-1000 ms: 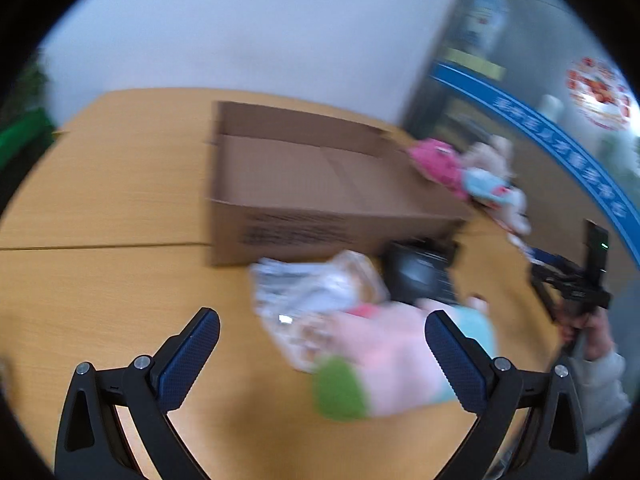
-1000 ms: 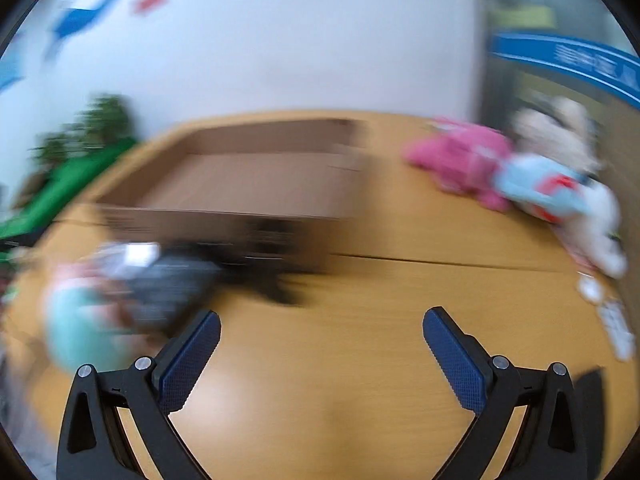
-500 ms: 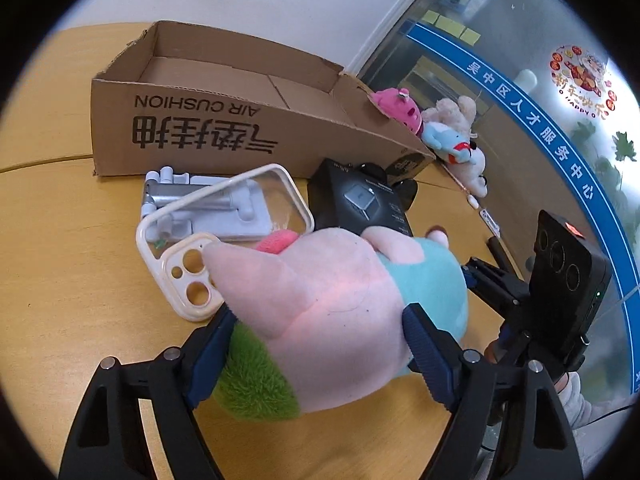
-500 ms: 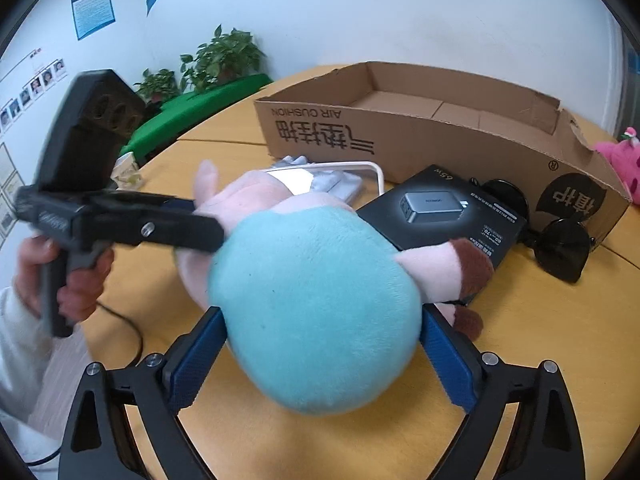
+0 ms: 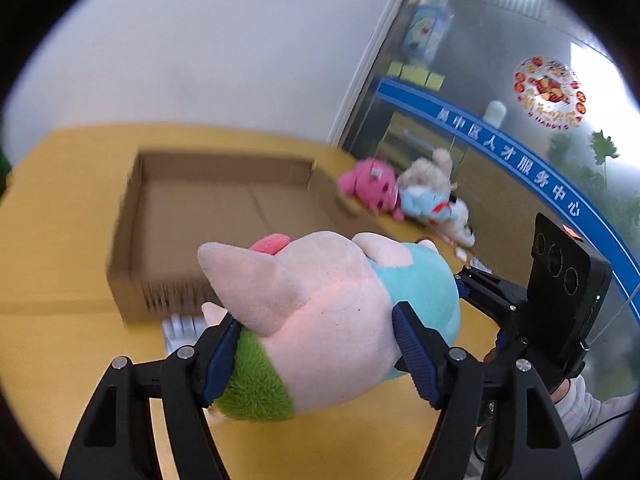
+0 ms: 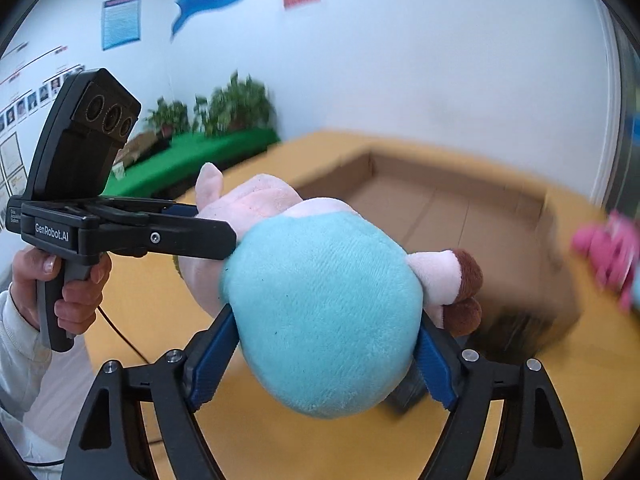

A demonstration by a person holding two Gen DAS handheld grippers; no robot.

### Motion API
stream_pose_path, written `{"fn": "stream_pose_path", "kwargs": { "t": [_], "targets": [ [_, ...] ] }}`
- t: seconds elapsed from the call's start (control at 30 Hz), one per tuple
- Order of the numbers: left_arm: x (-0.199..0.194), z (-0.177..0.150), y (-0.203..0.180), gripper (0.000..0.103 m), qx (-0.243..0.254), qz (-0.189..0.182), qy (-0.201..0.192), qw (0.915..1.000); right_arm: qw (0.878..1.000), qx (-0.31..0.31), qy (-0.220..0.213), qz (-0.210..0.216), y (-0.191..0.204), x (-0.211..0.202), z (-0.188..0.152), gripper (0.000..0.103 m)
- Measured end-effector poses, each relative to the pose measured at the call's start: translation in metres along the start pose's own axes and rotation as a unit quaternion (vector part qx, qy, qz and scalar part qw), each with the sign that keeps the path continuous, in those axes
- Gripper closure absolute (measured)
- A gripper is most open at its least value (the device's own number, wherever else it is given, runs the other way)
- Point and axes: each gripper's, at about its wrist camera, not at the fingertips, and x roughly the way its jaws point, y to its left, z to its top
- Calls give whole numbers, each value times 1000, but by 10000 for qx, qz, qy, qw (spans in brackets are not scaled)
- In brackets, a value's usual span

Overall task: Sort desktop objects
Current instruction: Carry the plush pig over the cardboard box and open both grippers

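A plush toy (image 5: 332, 320) with a pink head, teal body and green end is held in the air by both grippers. My left gripper (image 5: 316, 344) is shut on its pink and green end. My right gripper (image 6: 324, 348) is shut on its teal body (image 6: 324, 312); the left gripper's finger shows at its pink head (image 6: 160, 236). An open cardboard box (image 5: 216, 216) sits on the wooden table behind and below the toy; it also shows in the right wrist view (image 6: 452, 216). It looks empty inside.
Pink, beige and blue plush toys (image 5: 404, 196) lie on the table to the right of the box. A white item (image 5: 180, 328) lies in front of the box. Green plants (image 6: 216, 112) stand at the wall. A glass partition (image 5: 520, 140) is on the right.
Both grippers closed on the plush toy and lifted it off the table. The toy is now higher, in front of the box; the items under it dropped out of sight.
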Motion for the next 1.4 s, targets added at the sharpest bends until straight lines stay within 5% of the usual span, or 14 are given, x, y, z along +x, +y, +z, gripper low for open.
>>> {"fn": "stream_pose_path", "kwargs": {
  "t": [0.33, 0.53, 0.67, 0.97, 1.13, 1.4],
  "targets": [
    [-28, 170, -10, 31, 744, 353, -1197, 9894, 9910, -748, -1068, -288, -41, -22, 181, 22],
    [-1, 228, 11, 31, 666, 536, -1116, 9901, 9911, -809, -1049, -113, -83, 32, 256, 22],
    [43, 248, 56, 31, 477, 663, -832, 9932, 9943, -711, -800, 21, -113, 85, 276, 22],
    [175, 220, 168, 31, -435, 836, 269, 9952, 9988, -139, 226, 420, -183, 250, 237, 22],
    [235, 189, 213, 31, -1034, 946, 1085, 9842, 9929, 352, 864, 731, -206, 323, 188, 22],
    [279, 161, 242, 28, -1535, 1437, 1883, 9593, 9850, 583, 1430, 766, -199, 373, 142, 22]
  ]
}}
